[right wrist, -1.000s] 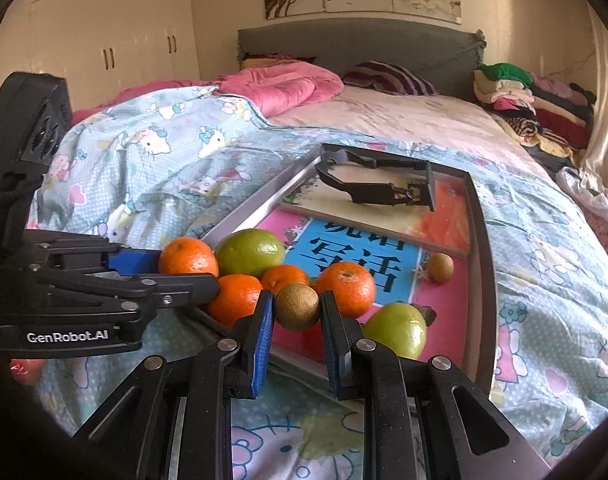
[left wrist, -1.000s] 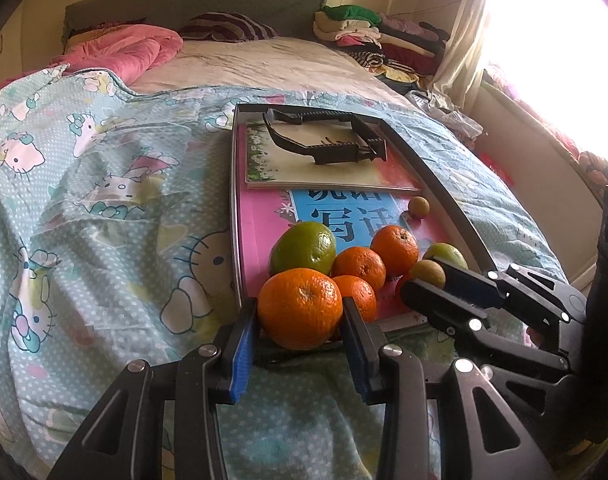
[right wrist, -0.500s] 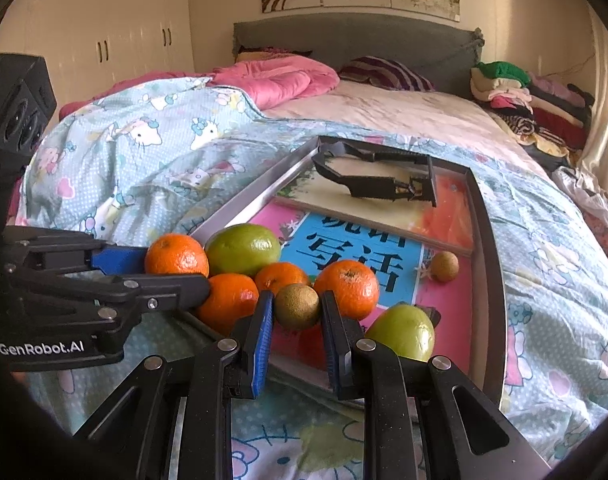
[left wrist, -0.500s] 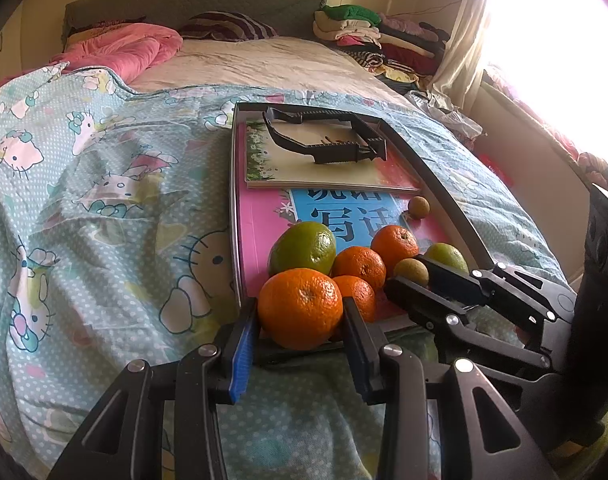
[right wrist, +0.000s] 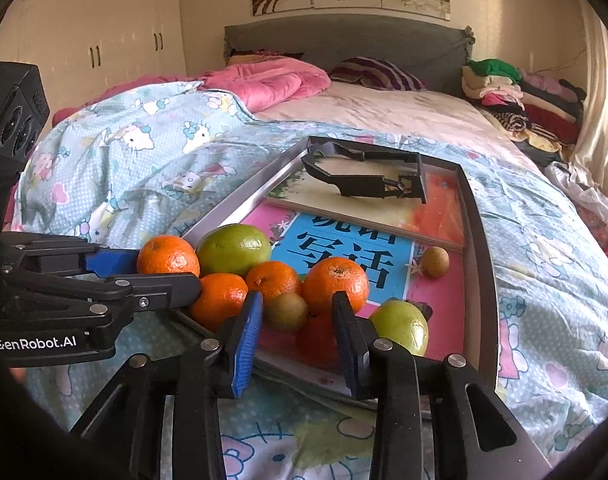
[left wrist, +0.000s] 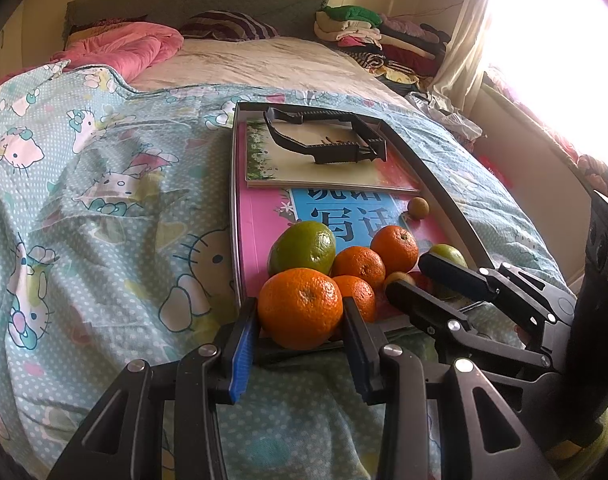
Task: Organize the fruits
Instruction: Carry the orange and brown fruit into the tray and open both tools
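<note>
Your left gripper [left wrist: 300, 322] clamps big orange [left wrist: 300, 308] at tray [left wrist: 443, 190] edge. Your right gripper [right wrist: 296, 320] just opened; small brown fruit [right wrist: 286, 311] sits loose between pads.

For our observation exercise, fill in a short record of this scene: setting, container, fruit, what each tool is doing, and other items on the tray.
setting: bed with a cartoon-print quilt
container: metal tray lying on the quilt
fruit: oranges, two green citrus fruits, two small brown fruits, grouped at the tray's near end
left tool: shut on a large orange
right tool: jaws just opened; small brown fruit sits between them, pads clear of it
other items: books, black clip
</note>
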Tool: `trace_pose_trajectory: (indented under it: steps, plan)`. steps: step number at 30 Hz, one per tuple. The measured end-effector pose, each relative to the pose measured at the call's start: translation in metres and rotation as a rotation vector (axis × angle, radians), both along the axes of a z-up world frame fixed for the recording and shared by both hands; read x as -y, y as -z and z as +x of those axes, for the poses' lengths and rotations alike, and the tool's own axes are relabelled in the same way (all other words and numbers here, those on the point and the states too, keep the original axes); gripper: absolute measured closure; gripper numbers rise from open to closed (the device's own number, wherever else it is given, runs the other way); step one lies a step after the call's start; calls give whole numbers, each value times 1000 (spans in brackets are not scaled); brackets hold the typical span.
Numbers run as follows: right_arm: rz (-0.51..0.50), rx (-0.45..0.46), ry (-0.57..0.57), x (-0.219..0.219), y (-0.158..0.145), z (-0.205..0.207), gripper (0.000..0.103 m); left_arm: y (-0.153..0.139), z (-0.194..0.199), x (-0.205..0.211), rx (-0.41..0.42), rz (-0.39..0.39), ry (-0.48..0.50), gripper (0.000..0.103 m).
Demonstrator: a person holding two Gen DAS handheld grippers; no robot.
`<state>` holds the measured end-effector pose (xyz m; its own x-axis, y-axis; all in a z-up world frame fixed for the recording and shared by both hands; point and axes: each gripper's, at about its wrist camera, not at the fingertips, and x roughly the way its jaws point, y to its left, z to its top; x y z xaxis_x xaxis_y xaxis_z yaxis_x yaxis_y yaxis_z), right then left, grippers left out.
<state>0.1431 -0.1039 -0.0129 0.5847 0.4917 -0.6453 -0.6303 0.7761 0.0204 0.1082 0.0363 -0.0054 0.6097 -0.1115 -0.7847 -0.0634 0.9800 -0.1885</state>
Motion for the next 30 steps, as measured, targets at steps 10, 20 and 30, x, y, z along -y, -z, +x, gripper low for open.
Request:
trace_pose_trajectory:
  steps: [10, 20, 30]
  plan:
    - [1, 22, 11, 5, -3, -7, 53, 0, -1, 0, 1, 0, 0, 63]
    - [-10, 67, 34, 9, -10, -12, 45, -3, -2, 0, 9, 1, 4, 57]
    - [-46, 98, 68, 12, -12, -14, 40, -13, -8, 2, 38, -2, 9, 46]
